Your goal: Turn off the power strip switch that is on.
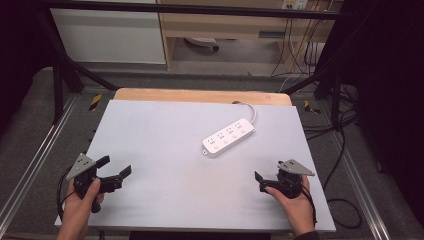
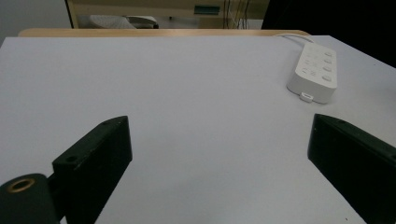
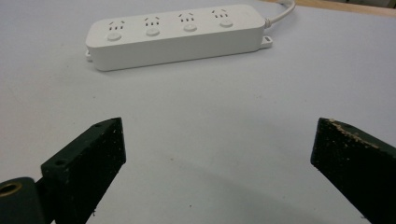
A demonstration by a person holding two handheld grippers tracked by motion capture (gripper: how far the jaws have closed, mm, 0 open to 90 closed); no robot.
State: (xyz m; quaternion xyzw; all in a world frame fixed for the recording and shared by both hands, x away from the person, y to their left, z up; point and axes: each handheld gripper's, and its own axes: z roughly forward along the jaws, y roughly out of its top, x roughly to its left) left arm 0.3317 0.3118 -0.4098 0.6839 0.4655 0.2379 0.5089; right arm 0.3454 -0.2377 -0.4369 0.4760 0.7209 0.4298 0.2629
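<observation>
You had the left gripper (image 1: 116,167) and right gripper (image 1: 261,181) fingers spread wide and empty near the worktop (image 1: 165,150) corners, power strip (image 1: 228,137) untouched mid-worktop, so nothing looked started.

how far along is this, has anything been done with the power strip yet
Nothing looks done: the power strip lies flat on the grey table, apart from both grippers. Nothing is in hand: the left gripper and right gripper sit open and empty near the front edge. Any handling of it is still left.
</observation>
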